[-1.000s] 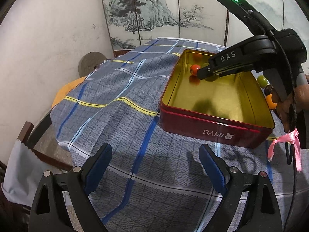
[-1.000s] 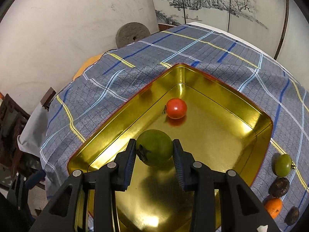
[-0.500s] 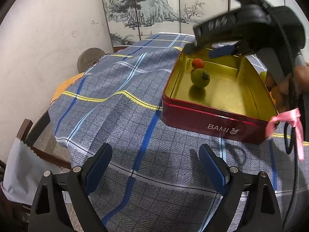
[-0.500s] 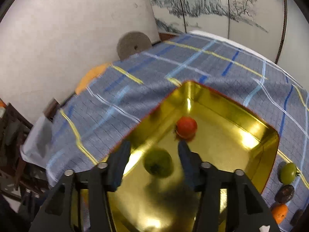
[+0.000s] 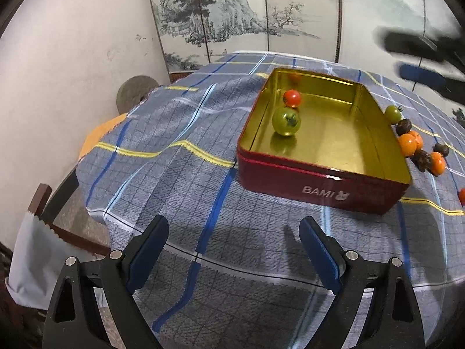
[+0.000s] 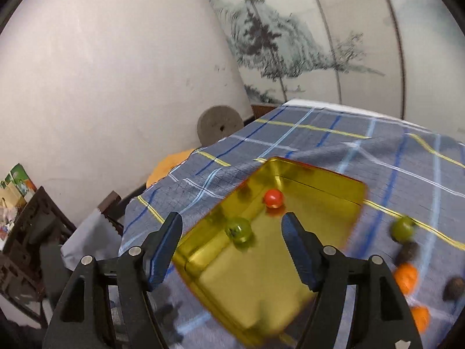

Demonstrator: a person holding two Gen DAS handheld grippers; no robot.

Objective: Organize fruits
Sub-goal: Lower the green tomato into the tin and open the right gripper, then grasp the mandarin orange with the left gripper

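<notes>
A red tin [image 5: 325, 184] with a gold inside stands on the checked cloth. In it lie a green tomato [image 5: 286, 121] and a small red tomato [image 5: 291, 97], close together by the far left wall. My right gripper [image 6: 231, 226] is high above the tin [image 6: 290, 261], its jaws opening, nothing between them; the green tomato [image 6: 239, 230] and the red tomato [image 6: 273, 197] show below. In the left wrist view it is a blur at the top right [image 5: 418, 58]. My left gripper [image 5: 232, 234] hangs open over the cloth in front of the tin.
Right of the tin lie loose fruits: a small green one [image 5: 393, 113], several orange ones [image 5: 407, 144] and dark ones [image 5: 404, 126]. A painted folding screen [image 5: 261, 14] stands behind the table. A round stone disc [image 5: 135, 94] leans at the wall, left.
My right gripper let go of the green tomato inside the tin, opened, and rose up and back to the right. The green tomato now rests on the tin's floor. My left gripper kept still.
</notes>
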